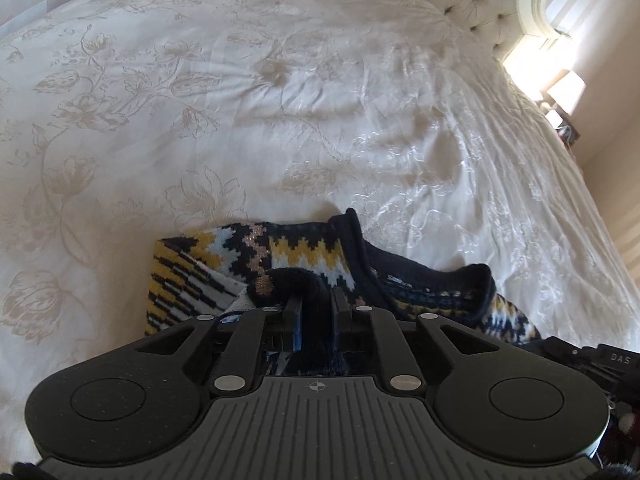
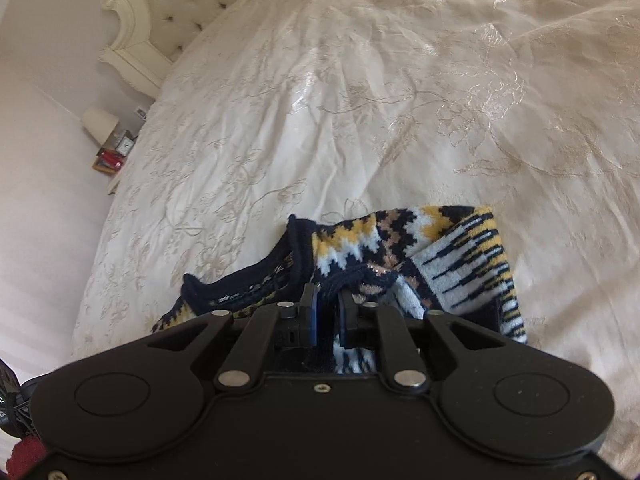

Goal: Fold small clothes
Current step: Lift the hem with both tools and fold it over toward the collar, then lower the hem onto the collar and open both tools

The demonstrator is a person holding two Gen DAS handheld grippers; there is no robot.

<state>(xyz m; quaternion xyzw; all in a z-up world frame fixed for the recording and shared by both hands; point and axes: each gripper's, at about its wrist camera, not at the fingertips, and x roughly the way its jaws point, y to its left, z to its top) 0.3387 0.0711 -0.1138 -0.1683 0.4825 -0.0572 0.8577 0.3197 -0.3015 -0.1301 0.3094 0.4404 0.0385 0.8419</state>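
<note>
"DAS" lettering [image 1: 620, 358] beside patterned sweater [image 1: 304, 256]

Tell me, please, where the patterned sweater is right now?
The sweater lies on the white bedspread, low in both wrist views, directly ahead of each pair of tongs.

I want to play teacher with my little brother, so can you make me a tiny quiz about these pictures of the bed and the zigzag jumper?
1. True or false: the knitted top is lying on a wooden table.
2. What fills the gap between the fingers of the left gripper? A. dark knit fabric of the top. B. a white sock. C. nothing at all.
3. In the right wrist view, what small thing stands next to the lampshade beside the bed?

Key
1. False: it lies on the cream flowered bedspread.
2. A.
3. A small clock.
</note>
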